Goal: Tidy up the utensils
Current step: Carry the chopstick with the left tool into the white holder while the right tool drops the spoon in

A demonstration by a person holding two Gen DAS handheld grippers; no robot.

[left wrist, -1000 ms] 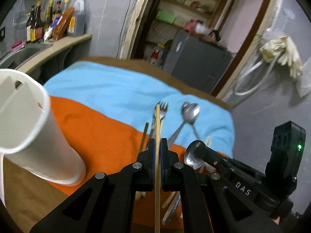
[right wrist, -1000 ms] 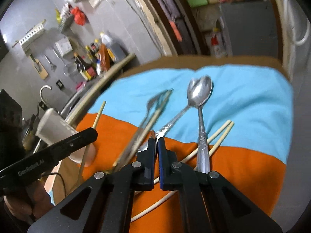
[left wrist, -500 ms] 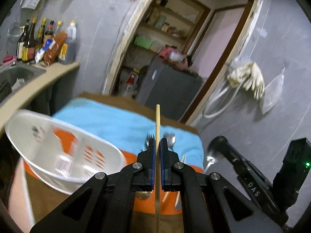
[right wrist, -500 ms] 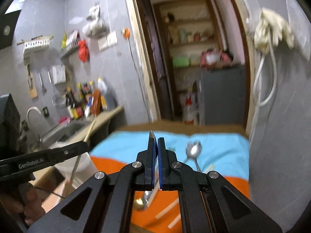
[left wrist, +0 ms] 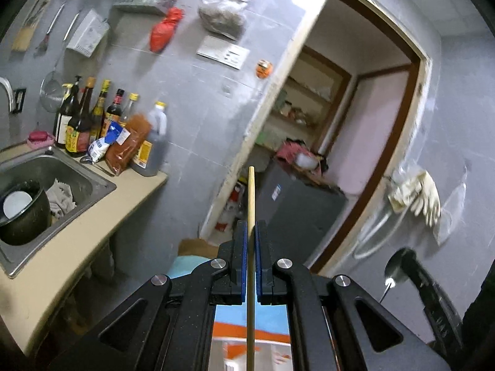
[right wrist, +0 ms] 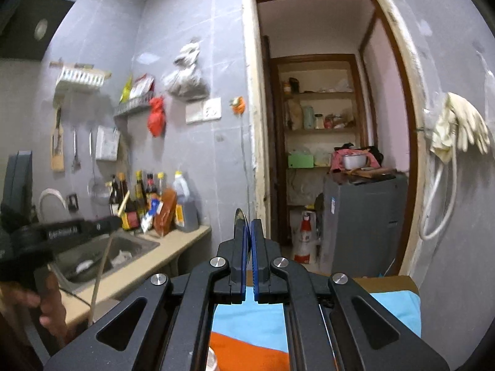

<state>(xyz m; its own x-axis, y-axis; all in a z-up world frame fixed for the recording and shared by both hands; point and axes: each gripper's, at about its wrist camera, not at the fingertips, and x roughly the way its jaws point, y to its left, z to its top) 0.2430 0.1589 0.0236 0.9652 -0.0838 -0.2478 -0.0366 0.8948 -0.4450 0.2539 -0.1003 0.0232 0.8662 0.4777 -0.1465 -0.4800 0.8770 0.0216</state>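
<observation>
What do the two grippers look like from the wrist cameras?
Both are matte black with angular linkage arms, triangular cut-outs and silver pivot bolts. The left gripper and the right gripper each have narrow fingers lined with blue pads. Seen from the right wrist, the left one's side carries white lettering, too blurred to read. No sleeve shows.

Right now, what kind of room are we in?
Most likely a home kitchen: there is a steel sink, sauce bottles on the counter, and a strainer hanging on the tiled wall.
</observation>
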